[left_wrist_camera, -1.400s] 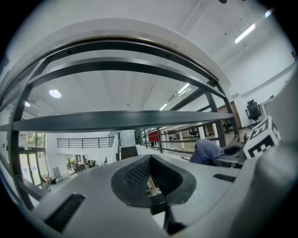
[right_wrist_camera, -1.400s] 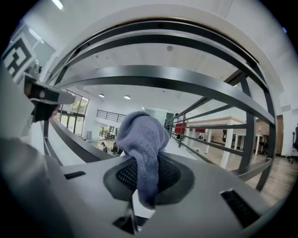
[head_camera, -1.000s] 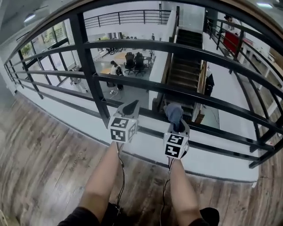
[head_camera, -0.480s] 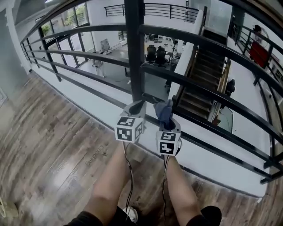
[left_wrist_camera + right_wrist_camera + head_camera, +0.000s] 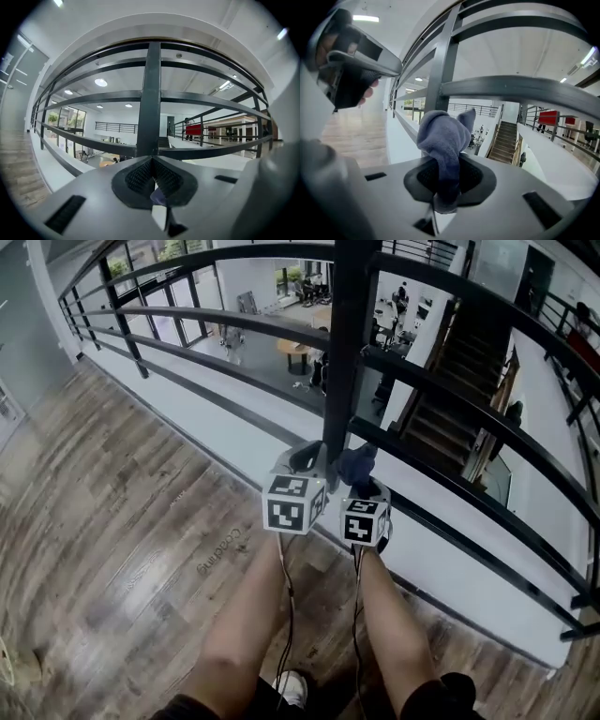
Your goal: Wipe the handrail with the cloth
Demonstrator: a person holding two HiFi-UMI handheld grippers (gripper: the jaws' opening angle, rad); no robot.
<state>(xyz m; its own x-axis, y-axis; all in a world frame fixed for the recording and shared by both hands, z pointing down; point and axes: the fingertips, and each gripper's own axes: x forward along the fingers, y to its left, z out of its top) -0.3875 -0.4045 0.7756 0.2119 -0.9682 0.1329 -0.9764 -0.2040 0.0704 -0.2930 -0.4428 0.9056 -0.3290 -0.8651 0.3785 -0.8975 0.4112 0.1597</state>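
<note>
Right gripper view: a crumpled grey-blue cloth [image 5: 443, 136] is pinched in the right claw [image 5: 449, 177], black metal handrail [image 5: 511, 91] at 1 o'clock; the left claw [image 5: 152, 176] is pressed together, empty. The cloth could be tugged free by rail friction

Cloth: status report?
Left gripper shut. Right gripper shut on cloth, near handrail post; contact unclear. Nothing in the way.

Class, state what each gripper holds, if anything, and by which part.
The right gripper pinches the grey-blue cloth by its lower end; the rest bunches up above the jaws. The left gripper is shut with nothing in it.
</note>
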